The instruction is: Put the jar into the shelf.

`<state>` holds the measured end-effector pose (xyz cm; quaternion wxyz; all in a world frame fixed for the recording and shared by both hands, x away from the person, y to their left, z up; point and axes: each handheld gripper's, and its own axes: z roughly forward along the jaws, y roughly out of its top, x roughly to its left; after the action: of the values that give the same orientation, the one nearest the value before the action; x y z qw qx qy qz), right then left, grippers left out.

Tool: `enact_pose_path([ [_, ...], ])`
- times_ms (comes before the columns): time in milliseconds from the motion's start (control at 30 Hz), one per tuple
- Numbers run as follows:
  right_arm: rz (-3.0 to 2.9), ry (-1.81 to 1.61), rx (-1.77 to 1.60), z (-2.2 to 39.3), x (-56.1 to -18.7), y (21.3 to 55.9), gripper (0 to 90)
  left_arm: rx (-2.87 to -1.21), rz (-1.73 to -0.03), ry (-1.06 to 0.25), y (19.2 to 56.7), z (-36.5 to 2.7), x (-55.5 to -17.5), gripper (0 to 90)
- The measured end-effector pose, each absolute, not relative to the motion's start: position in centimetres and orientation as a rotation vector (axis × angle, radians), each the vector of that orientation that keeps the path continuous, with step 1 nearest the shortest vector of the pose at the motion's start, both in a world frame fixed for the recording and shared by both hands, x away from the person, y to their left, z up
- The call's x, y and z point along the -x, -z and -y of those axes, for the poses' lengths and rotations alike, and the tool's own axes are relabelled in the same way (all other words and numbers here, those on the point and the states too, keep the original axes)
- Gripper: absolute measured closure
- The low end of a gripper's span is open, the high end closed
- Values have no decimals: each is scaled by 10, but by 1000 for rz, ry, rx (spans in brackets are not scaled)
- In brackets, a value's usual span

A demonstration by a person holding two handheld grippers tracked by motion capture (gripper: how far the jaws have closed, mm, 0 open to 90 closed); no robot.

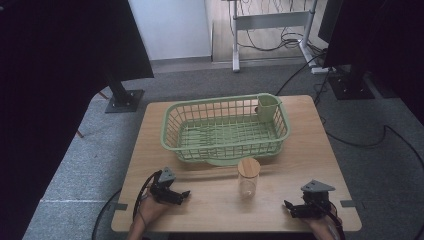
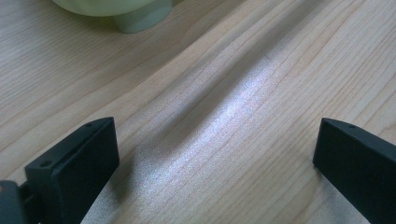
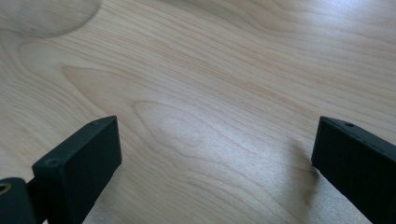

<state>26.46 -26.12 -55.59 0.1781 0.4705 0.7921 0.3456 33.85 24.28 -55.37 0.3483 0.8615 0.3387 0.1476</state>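
black jaws of both grippers are held wide apart with nothing between them, only bare wood seen past them in each gripper view. the left gripper [image 1: 184, 194] is rested on the near left of the table [image 1: 300, 150], the right gripper [image 1: 289, 206] on the near right, both well apart from the jar [image 1: 248, 178]. the jar, clear glass with a wooden lid, is stood upright near the middle of the near half, between the two grippers and just in front of the basket [image 1: 170, 131].

the step in hand is judged to be a reach for the jar. it would best be taken low on the glass body, jaws level and square to it, closed gently so that the smooth glass is not tipped or slipped. the lid is better not relied on as a hold, since it cannot be told how tightly it is seated.

a green cup [image 1: 268, 107] is hung at the far right corner of the basket. the basket's near rim is stood close behind the jar, so a lift would be needed before any move over it.
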Motion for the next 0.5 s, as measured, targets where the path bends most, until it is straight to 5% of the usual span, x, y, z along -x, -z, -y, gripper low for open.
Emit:
enact_pose_path([
  [500, -2254, -1038, -1252, 252, -260, 540, 19, -2233, -879, -383, 554, -243, -338, 0],
])
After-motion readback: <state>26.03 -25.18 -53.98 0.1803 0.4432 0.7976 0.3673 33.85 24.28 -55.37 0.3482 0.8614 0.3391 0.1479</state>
